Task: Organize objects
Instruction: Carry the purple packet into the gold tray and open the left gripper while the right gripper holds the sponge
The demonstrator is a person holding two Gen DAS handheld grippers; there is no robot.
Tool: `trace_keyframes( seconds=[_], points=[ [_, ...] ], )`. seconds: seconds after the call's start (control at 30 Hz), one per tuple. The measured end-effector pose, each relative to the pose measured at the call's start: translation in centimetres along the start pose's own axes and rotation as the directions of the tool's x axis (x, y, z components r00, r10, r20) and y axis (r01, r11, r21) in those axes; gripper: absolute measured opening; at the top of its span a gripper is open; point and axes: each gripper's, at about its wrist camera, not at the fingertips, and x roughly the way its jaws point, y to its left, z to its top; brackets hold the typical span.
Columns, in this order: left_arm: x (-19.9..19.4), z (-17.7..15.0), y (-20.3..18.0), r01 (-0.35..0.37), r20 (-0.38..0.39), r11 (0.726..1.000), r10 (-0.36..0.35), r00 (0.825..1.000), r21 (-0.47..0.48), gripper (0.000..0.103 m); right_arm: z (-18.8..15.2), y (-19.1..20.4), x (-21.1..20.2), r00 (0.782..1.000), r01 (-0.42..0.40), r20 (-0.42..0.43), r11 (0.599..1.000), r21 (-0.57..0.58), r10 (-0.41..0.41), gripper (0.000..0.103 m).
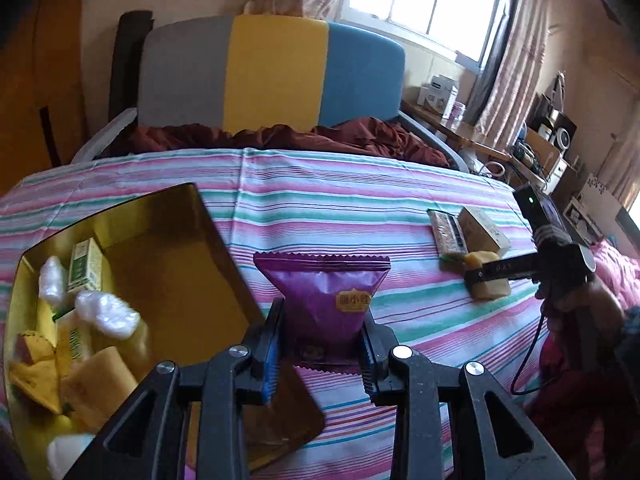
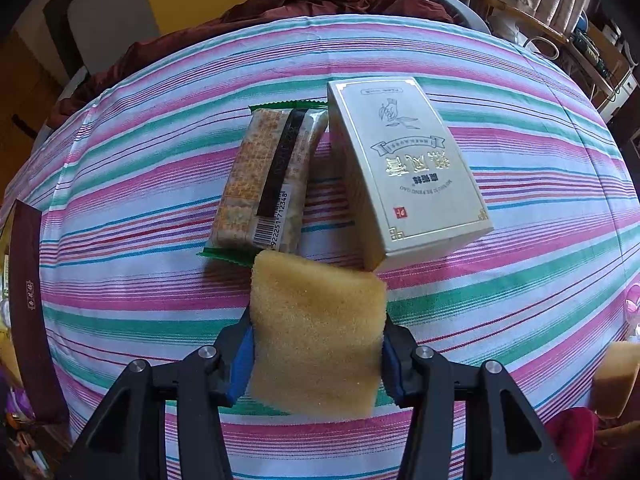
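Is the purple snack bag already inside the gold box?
No, the purple snack bag is pinched in the left tool above the striped cloth, beside the gold box, not in it.

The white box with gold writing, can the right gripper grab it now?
Probably not yet. The right gripper is already shut on a yellow sponge, so its fingers are full. The white box with gold writing lies just ahead on the striped cloth, nothing covering it, beside a long snack bar packet.
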Motion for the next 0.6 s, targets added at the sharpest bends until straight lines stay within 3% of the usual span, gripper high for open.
trace_keyframes(
  seconds=[0.13, 0.33, 0.6],
  points=[
    [-0.3, 1.3, 6.1, -0.067, -0.058, 0.993, 0.061, 0.996, -0.094, 0.033, -0.1, -0.3, 0.0, 1.000, 0.002, 0.002, 1.000, 0.000, -0.002, 0.052],
    [3.2, 4.1, 14.0, -0.168, -0.178, 0.964, 0.132, 0.975, -0.208, 0.033, -0.2, -0.5, 0.2, 1.000, 0.012, 0.004, 1.000, -0.007, -0.012, 0.052],
    [8.0, 4.7, 17.5, -0.229, -0.296, 0.949, 0.160, 0.942, -0.217, 0.034, 0.6, 0.5, 1.0, 1.000, 0.014, 0.003, 1.000, -0.012, -0.014, 0.053]
  ],
)
